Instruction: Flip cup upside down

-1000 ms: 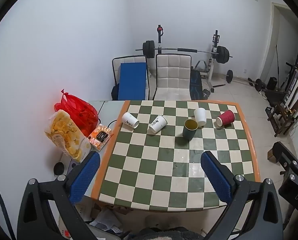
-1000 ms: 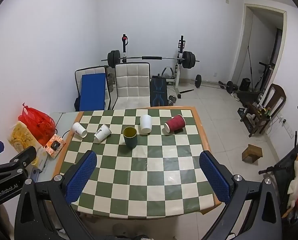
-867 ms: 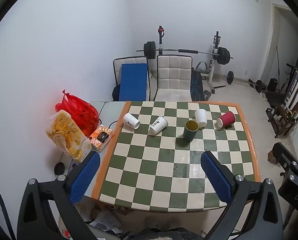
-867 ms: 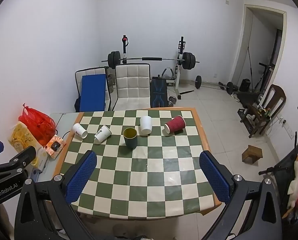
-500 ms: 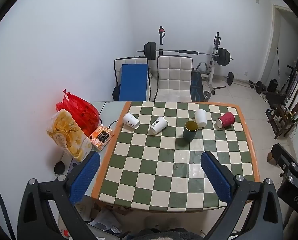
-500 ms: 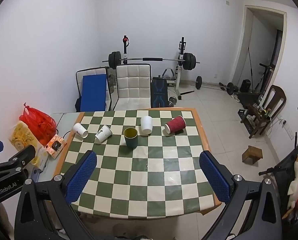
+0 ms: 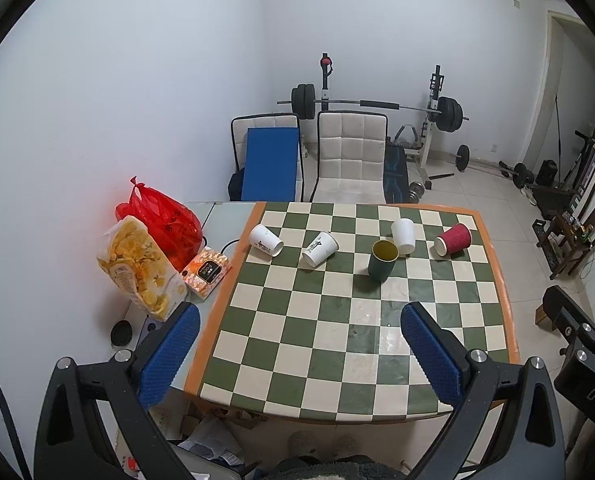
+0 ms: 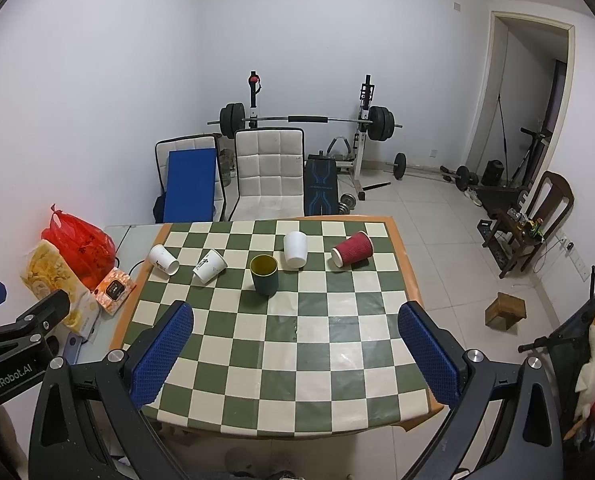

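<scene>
Both grippers hang back above the counter's near edge, left gripper and right gripper spread wide, holding nothing; likely staged for an approach. Dark green upright cup with yellow-olive lining stands toward the far edge of the green-and-cream chequered counter, near mid-width. Long axis vertical, mouth up, so it reads as the one to flip. White paper cup just behind it, apparently already inverted.

The checkered table carries an upright green cup, an upside-down white cup, and three cups lying on their sides.
</scene>
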`<state>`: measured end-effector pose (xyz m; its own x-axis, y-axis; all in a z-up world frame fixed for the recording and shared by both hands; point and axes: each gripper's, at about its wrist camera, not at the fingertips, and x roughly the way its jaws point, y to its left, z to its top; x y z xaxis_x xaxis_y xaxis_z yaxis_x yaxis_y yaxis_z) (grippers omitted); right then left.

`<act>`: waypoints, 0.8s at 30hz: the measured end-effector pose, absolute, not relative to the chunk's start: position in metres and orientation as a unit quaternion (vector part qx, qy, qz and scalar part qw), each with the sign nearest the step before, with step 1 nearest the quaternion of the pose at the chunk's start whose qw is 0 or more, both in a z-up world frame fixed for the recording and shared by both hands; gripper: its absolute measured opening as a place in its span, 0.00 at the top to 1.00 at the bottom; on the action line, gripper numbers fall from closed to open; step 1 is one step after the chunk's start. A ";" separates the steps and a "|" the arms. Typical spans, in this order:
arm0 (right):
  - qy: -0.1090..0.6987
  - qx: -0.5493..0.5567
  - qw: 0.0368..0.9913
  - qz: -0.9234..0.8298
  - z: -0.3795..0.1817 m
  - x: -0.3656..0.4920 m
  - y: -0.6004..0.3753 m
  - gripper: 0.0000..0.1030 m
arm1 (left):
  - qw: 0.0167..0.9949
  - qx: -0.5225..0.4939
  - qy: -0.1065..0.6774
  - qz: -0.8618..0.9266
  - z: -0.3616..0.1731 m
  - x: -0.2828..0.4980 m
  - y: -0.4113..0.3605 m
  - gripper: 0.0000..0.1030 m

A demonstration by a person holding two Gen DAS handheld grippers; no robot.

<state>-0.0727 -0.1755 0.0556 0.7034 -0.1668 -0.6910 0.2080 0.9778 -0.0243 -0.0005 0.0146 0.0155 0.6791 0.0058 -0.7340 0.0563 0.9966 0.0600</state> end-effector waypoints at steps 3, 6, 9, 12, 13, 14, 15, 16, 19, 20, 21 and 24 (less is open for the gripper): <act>0.371 0.026 0.923 -0.102 0.056 -0.072 -0.175 0.00 | 0.916 0.038 0.400 -0.015 0.017 0.000 0.017 0.00; 0.370 0.028 0.923 -0.103 0.056 -0.073 -0.175 0.00 | 0.916 0.038 0.399 -0.015 0.016 -0.001 0.017 0.00; 0.370 0.028 0.923 -0.103 0.056 -0.072 -0.175 0.00 | 0.917 0.037 0.398 -0.013 0.014 -0.007 0.012 0.00; 0.370 0.028 0.923 -0.102 0.057 -0.072 -0.175 0.00 | 0.917 0.037 0.398 -0.012 0.014 -0.007 0.012 0.00; 0.370 0.028 0.923 -0.103 0.056 -0.073 -0.175 0.00 | 0.916 0.037 0.399 -0.012 0.015 -0.007 0.013 0.00; 0.370 0.029 0.923 -0.102 0.057 -0.073 -0.175 0.00 | 0.917 0.037 0.397 -0.012 0.014 -0.008 0.012 0.00; 0.370 0.028 0.923 -0.102 0.057 -0.073 -0.175 0.00 | 0.917 0.037 0.397 -0.012 0.013 -0.008 0.012 0.00; 0.370 0.029 0.923 -0.103 0.056 -0.073 -0.175 0.00 | 0.917 0.038 0.397 -0.012 0.015 -0.008 0.013 0.00; 0.369 0.028 0.923 -0.103 0.056 -0.073 -0.175 0.00 | 0.917 0.036 0.397 -0.011 0.014 -0.008 0.013 0.00; 0.369 0.028 0.923 -0.103 0.057 -0.073 -0.174 0.00 | 0.917 0.037 0.397 -0.012 0.013 -0.008 0.012 0.00; 0.369 0.028 0.923 -0.103 0.056 -0.073 -0.175 0.00 | 0.917 0.037 0.397 -0.012 0.013 -0.008 0.012 0.00; 0.369 0.030 0.923 -0.102 0.056 -0.073 -0.176 0.00 | 0.916 0.038 0.399 -0.013 0.014 -0.008 0.011 0.00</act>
<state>-0.0733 -0.1756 0.0564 0.7070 -0.1664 -0.6874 0.2100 0.9775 -0.0207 -0.0075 0.0113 0.0139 0.6811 0.0065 -0.7321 0.0548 0.9967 0.0599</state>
